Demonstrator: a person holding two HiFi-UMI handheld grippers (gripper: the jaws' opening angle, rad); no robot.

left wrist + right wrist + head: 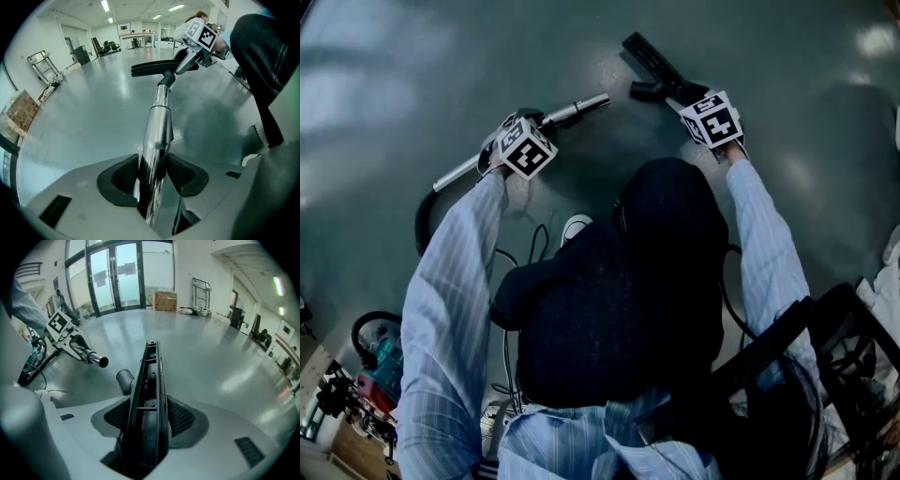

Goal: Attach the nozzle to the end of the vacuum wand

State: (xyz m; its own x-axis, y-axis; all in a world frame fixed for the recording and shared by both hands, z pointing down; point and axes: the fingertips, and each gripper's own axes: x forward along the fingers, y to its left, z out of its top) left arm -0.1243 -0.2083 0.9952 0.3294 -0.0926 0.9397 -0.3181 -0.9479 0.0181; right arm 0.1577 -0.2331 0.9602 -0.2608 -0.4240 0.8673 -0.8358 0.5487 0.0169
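Note:
My left gripper (514, 131) is shut on the shiny metal vacuum wand (577, 111), whose open end points right toward the nozzle. In the left gripper view the wand (158, 122) runs up from between the pads (180, 176) to the black nozzle (152, 68) just beyond its tip. My right gripper (686, 97) is shut on the long flat black nozzle (652, 61). In the right gripper view the nozzle (149, 380) stands on edge between the jaws, its round socket (124, 379) facing left toward the wand's end (96, 359), a short gap apart.
A black hose (422, 220) curves from the wand down to a red and teal vacuum body (375, 366) at lower left. A black frame (834, 347) stands at lower right. Cables trail by the person's legs. A cardboard box (165, 301) sits by the glass doors.

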